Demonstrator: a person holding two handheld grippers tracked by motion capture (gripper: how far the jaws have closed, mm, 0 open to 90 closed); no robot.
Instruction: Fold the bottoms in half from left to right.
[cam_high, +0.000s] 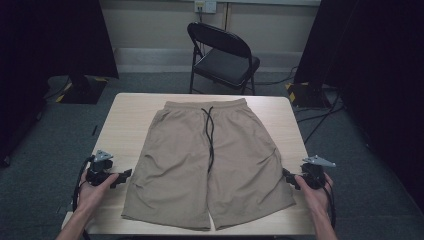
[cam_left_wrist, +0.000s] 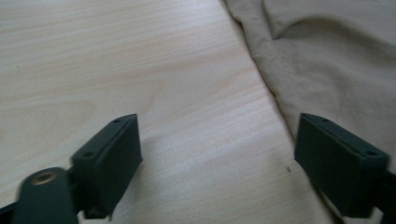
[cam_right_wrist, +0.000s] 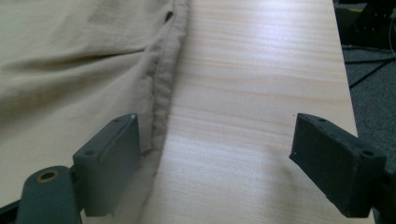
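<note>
High view: dim overall, with light falling from above onto the pale surface (cam_high: 130, 115) and the tan shorts (cam_high: 210, 160), while the room's sides and both upper corners sink into near-black; the picture is soft and slightly grainy, with only faint shadows under the folding chair (cam_high: 222, 55). Gripper views: brighter and warmer, with a broad sheen on the wood grain, strongest toward the far edge in the right gripper view. In the left gripper view the near parts of the left claw (cam_left_wrist: 217, 158) are blurred, as are those of the right claw (cam_right_wrist: 215, 158) in its own view, whereas the cloth creases and seam stay fairly sharp.
</note>
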